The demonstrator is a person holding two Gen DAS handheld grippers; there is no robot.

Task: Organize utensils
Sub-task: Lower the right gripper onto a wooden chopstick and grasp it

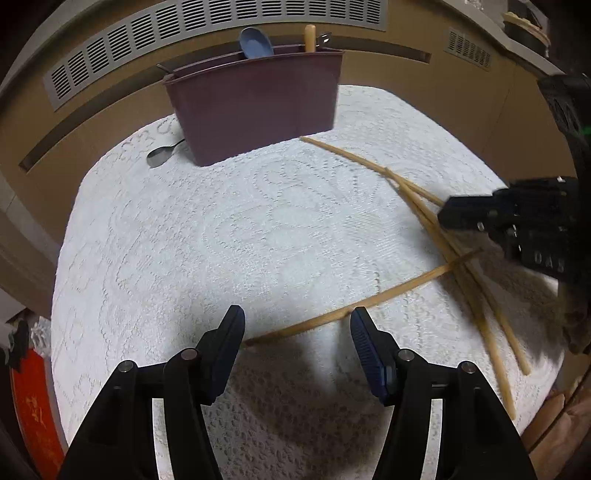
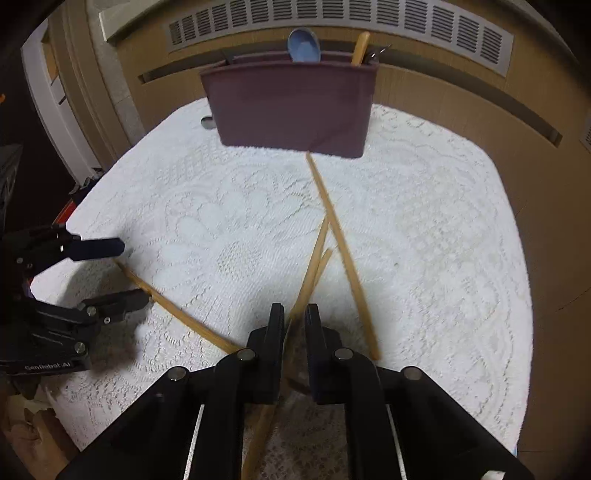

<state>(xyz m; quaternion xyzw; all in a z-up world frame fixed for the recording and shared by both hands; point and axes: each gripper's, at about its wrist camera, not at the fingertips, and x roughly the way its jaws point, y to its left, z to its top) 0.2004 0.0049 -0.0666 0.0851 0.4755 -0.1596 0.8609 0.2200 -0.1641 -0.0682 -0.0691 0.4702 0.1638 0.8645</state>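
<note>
Several wooden chopsticks lie crossed on the white lace cloth (image 1: 177, 240). My left gripper (image 1: 297, 317) is open and straddles one chopstick (image 1: 388, 291); its pads stand clear of the stick. My right gripper (image 2: 294, 314) is shut on a pair of chopsticks (image 2: 314, 266) that slant up between its fingers. A further chopstick (image 2: 343, 251) lies loose, pointing at the maroon utensil holder (image 2: 295, 107). From the holder (image 1: 258, 110) stick up a blue spoon (image 1: 255, 42) and a wooden handle (image 1: 309, 37). The left gripper (image 2: 131, 271) also shows at the left edge of the right wrist view, over a chopstick (image 2: 177, 310).
A metal spoon (image 1: 160, 155) lies on the cloth left of the holder. A brown panel with a vent grille (image 1: 221, 22) rises close behind. The table's rounded edge (image 2: 524, 295) drops off on every side. Something red (image 1: 33, 398) stands below the left edge.
</note>
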